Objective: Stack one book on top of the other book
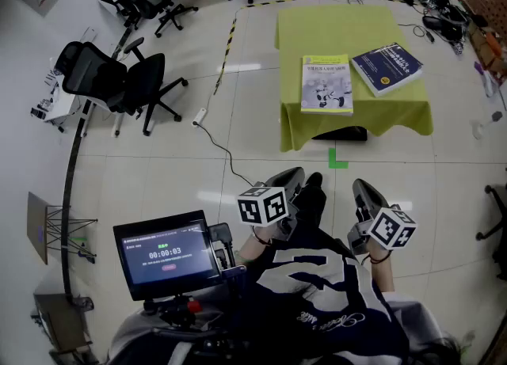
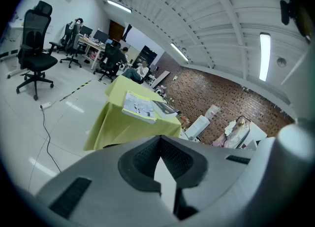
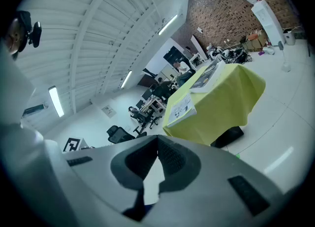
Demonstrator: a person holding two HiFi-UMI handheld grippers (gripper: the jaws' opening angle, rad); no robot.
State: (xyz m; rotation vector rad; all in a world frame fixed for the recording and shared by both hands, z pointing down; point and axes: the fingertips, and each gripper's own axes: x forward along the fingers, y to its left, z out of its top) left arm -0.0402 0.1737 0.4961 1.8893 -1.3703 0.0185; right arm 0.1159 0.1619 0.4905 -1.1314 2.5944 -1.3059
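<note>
Stage: approach not begun; both grippers low by the body, books well ahead across open floor.
Left gripper (image 1: 291, 177): jaws pressed pad to pad, nothing between them, aimed towards the draped corner.
Right gripper (image 1: 361, 189): same picture, jaws closed on empty air, pointing at the cloth's front.
Counter (image 1: 333, 27): under a yellow-green cloth, far half bare.
White book (image 1: 326, 84): flat on the counter near its front edge, roughly square to it.
Blue book (image 1: 386, 68): flat just beside the white one on its right, turned at an angle, close to the right edge.
Likely pick: blue book as the mover, right gripper being nearer to it; white book as the base, already lying square.
First move: walk up close before reaching, then spread the right jaws wide enough to take the book's thickness.
Grip: come in low and level at a free edge, bite deep across cover and pages, not at a corner.
Helper: left jaws resting on the white book to pin it, judged useful on a cloth that may slide.
Placement: lift clear, turn to match the white cover, lower flat, edges lined up, then open.
Floor watch: cable (image 1: 214, 138) off to the left, green tape mark (image 1: 337, 157) and dark object (image 1: 342, 134) at the counter's foot.
</note>
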